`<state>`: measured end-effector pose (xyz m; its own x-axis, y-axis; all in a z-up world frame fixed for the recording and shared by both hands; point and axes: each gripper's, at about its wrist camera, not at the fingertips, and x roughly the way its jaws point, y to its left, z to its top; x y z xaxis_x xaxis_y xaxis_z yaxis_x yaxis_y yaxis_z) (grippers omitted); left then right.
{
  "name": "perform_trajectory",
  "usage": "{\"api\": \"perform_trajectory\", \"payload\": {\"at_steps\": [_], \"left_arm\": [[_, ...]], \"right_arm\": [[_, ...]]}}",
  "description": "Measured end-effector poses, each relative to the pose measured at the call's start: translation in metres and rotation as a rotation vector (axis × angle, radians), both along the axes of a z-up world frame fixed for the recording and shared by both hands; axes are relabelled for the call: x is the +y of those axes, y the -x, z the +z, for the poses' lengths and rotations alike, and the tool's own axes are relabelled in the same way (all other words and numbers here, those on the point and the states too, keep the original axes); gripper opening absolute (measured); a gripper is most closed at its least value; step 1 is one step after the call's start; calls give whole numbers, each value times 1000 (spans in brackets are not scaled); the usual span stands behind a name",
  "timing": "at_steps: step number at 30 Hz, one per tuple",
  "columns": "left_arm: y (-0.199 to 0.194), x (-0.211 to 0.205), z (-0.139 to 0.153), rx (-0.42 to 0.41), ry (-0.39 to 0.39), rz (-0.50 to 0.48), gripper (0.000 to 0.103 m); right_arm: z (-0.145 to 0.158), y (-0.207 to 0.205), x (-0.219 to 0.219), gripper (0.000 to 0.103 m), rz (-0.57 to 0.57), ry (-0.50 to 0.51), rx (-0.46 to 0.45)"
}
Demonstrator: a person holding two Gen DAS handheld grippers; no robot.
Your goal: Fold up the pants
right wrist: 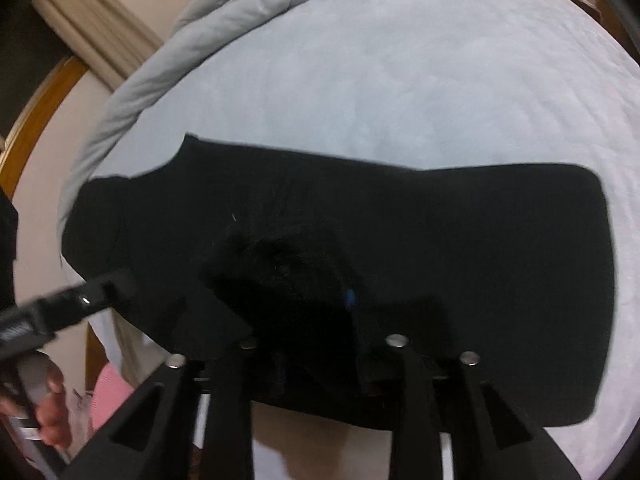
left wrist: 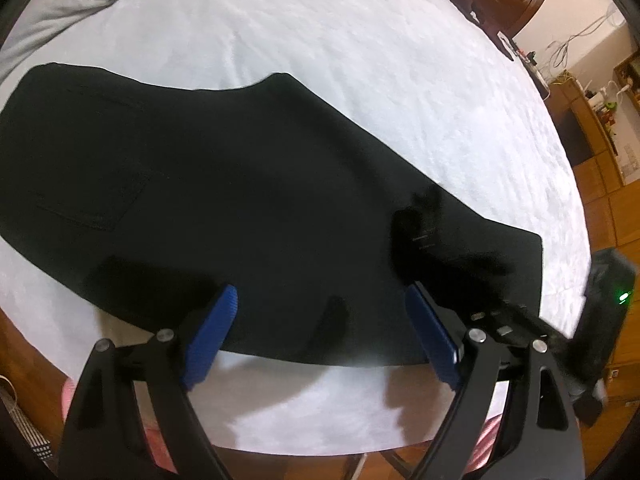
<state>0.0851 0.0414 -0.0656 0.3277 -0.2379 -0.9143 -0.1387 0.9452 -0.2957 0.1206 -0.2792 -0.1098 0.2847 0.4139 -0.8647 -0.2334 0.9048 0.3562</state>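
Observation:
Black pants (left wrist: 240, 180) lie flat on the white bed cover (left wrist: 360, 60), with a back pocket showing at the left. My left gripper (left wrist: 322, 304) stands open over the near edge of the pants, its blue pads (left wrist: 212, 336) wide apart and nothing between them. In the right wrist view the pants (right wrist: 480, 260) run across the bed. My right gripper (right wrist: 312, 292) is low over them, its dark fingers blurred against the black cloth, and only a blue speck of pad (right wrist: 350, 298) shows. Whether cloth sits between them is unclear.
A rumpled grey duvet (left wrist: 80, 0) lies along the far edge of the bed. Wooden cabinets and shelves (left wrist: 592, 140) stand at the right on a wooden floor. A hand (right wrist: 48, 400) holds the left gripper's handle at the bed's near corner, with pink fabric (right wrist: 112, 392) below it.

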Motion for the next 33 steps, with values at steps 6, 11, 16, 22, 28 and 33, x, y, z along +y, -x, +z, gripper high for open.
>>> {"api": "perform_trajectory", "payload": {"at_steps": [6, 11, 16, 22, 28, 33], "left_arm": [[-5, -15, -8, 20, 52, -33, 85], [-16, -53, -21, 55, 56, -68, 86], [-13, -78, -40, 114, 2, -96, 86], [-17, -106, -45, 118, 25, -117, 72], [-24, -108, -51, 111, 46, -78, 19], [-16, -96, -29, 13, 6, -32, 15]], "right_arm": [[15, 12, -3, 78, 95, -187, 35], [36, 24, -56, 77, 24, -248, 2], [46, 37, -110, 78, -68, -187, -28], [35, 31, -120, 78, -109, -179, -7], [38, 31, -117, 78, -85, -136, -35], [38, 26, -132, 78, -133, -158, -26]]}}
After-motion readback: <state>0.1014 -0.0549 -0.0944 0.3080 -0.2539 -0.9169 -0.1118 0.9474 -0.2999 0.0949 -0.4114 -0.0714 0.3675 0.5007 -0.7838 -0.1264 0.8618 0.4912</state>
